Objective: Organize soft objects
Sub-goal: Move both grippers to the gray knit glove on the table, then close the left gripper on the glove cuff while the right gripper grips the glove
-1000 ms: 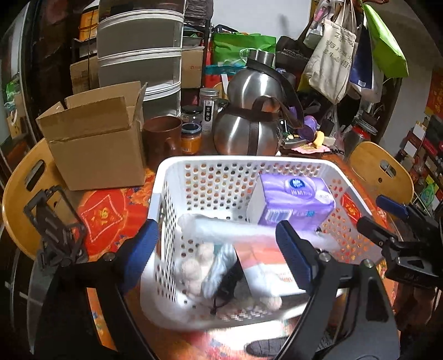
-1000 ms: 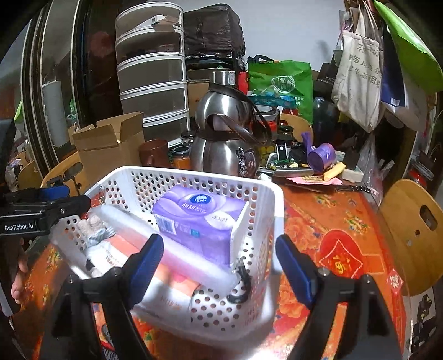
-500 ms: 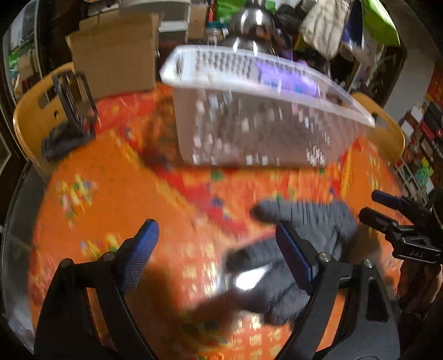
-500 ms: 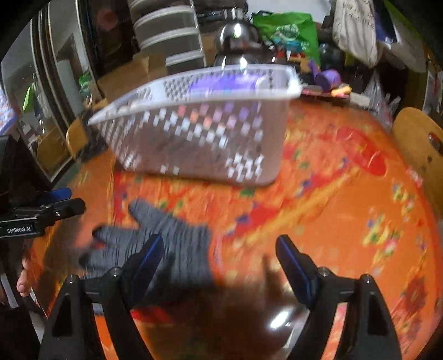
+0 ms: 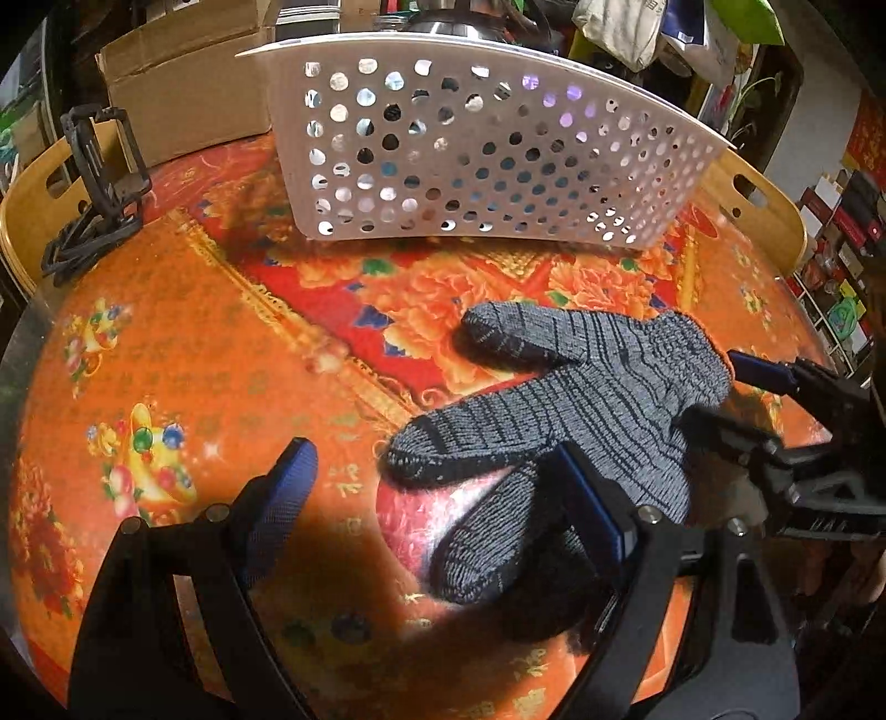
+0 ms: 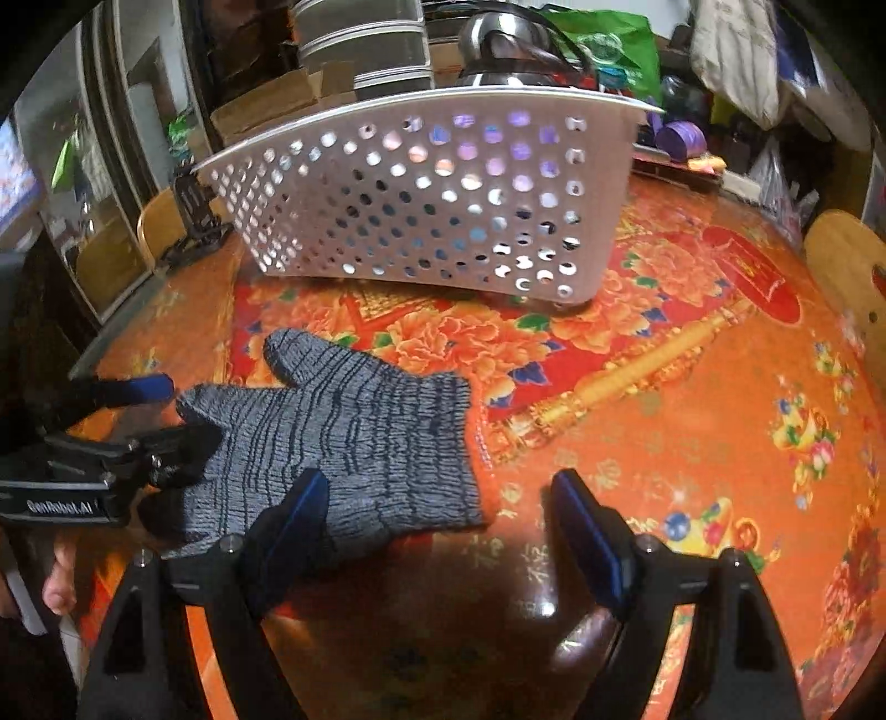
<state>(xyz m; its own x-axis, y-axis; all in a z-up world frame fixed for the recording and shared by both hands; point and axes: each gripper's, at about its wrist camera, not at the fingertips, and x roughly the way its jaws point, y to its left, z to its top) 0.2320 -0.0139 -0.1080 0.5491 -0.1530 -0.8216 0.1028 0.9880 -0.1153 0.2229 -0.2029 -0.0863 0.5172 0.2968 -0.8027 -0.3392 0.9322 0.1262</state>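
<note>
A cluttered home dining room — an orange floral tabletop (image 6: 692, 421), wooden chairs (image 5: 758, 205), steel kettle (image 6: 498, 50), cardboard box (image 5: 183, 77), hanging tote bags (image 5: 626, 27).

grey knit glove (image 5: 576, 404) flat on the surface (image 5: 183, 332), white basket (image 5: 476, 144) just behind it

the glove, grey with thin dark stripes, lies spread out on the orange floral surface, fingers pointing one way, ribbed cuff (image 6: 443, 448) the other, thumb angled toward the basket. the basket is white plastic, its wall full of round holes, standing upright on the surface, near the glove but apart from it. through the holes a purple pack (image 6: 515, 144) shows inside; the rest of its contents can't be made out.
</note>
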